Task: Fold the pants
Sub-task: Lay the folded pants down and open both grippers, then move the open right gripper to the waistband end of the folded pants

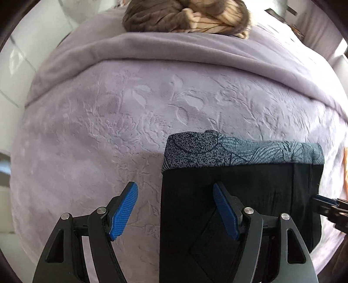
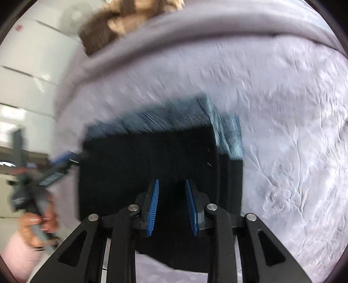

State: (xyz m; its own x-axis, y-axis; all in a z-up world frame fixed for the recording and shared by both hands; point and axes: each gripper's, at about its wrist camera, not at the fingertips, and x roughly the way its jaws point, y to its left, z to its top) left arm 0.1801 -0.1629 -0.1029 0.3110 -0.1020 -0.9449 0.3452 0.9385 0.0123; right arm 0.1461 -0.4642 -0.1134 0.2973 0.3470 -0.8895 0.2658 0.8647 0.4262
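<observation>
The black pants [image 1: 239, 196] lie folded into a compact rectangle on the lilac bedspread [image 1: 108, 122], with a blue-grey patterned band [image 1: 239, 152] along the far edge. My left gripper [image 1: 176, 187] is open and empty, straddling the pants' left edge. The right gripper's tip [image 1: 324, 202] shows at the pants' right edge. In the blurred right wrist view, my right gripper [image 2: 171, 185] hovers over the black pants [image 2: 141, 165], jaws partly open with nothing between them. The left gripper [image 2: 58, 167] shows at the left, held by a hand.
A crumpled brown garment [image 1: 184, 17] lies at the far end of the bed, behind a fold of the bedspread [image 1: 174, 50]. White tiled floor [image 1: 17, 65] shows beyond the bed's left edge.
</observation>
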